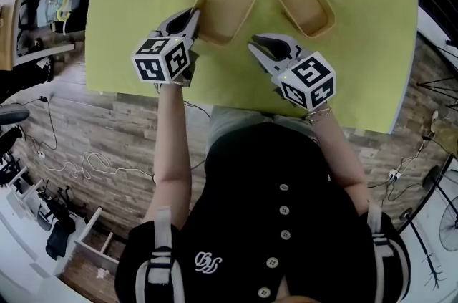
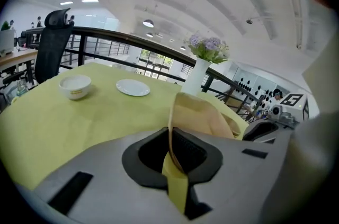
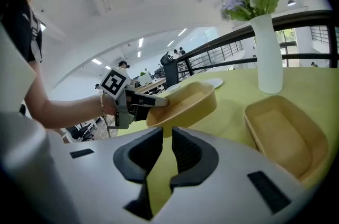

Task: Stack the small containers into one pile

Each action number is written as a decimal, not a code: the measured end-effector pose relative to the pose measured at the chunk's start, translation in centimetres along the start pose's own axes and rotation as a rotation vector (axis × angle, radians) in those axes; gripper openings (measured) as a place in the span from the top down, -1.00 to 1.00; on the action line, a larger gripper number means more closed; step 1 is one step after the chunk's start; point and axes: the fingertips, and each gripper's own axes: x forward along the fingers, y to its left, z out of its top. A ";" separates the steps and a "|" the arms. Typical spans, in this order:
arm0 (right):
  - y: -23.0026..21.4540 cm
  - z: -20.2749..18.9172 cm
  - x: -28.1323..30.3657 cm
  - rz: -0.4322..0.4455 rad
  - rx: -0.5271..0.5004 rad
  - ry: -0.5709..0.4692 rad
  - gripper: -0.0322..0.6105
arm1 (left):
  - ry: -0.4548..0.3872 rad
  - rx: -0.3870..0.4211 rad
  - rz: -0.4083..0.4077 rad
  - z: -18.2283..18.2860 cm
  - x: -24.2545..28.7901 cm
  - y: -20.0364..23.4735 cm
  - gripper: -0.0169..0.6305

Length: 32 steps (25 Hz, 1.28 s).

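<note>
Left gripper — nose-down, tight on rim of tilted container

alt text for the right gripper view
The left gripper holds a tan container by its rim, tilted above the yellow-green table. A second tan container sits on the table at right, in front of a white vase of flowers. In the foreground the right gripper has its tongs slightly apart and empty.
</note>
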 end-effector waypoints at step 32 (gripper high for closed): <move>-7.8 2.2 -11.3 -0.191 0.188 -0.223 0.48 | -0.067 0.090 -0.174 3.0 5.6 -15.7 0.84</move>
